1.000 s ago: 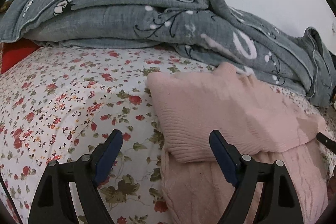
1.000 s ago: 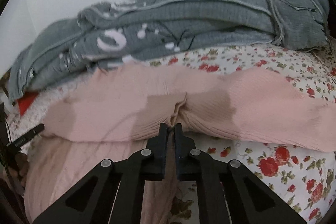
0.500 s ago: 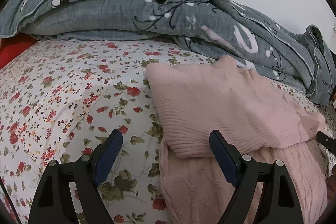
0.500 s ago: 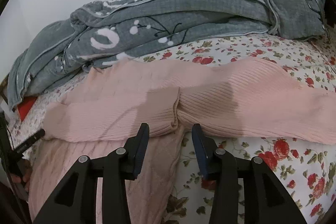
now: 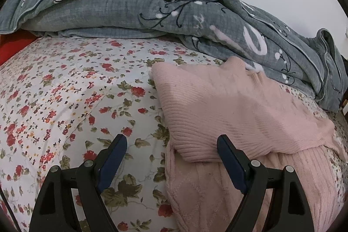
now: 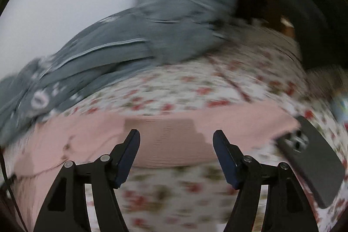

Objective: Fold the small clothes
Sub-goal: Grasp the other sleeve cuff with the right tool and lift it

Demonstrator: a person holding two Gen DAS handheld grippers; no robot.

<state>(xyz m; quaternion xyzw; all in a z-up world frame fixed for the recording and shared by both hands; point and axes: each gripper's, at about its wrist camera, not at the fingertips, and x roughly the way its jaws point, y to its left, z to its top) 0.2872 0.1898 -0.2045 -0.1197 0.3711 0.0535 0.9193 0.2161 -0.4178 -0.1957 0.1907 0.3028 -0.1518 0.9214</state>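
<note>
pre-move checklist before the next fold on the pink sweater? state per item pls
1. Left gripper open, nothing between its pads: ok.
2. Right gripper free of cloth, jaws opening: ok.
3. Pink sweater flat, top panel folded over: ok.
4. Black phone off the sweater: not ok, it lies at the sweater's edge.
5. Grey quilt off the sweater: cannot tell, it touches the far edge.
6. Right view sharp: not ok, blurred.

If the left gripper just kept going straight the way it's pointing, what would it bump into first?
Probably the near left edge of the folded pink sweater, or the flowered bedsheet beside it; the open left gripper straddles that edge, and depth is unclear.
</note>
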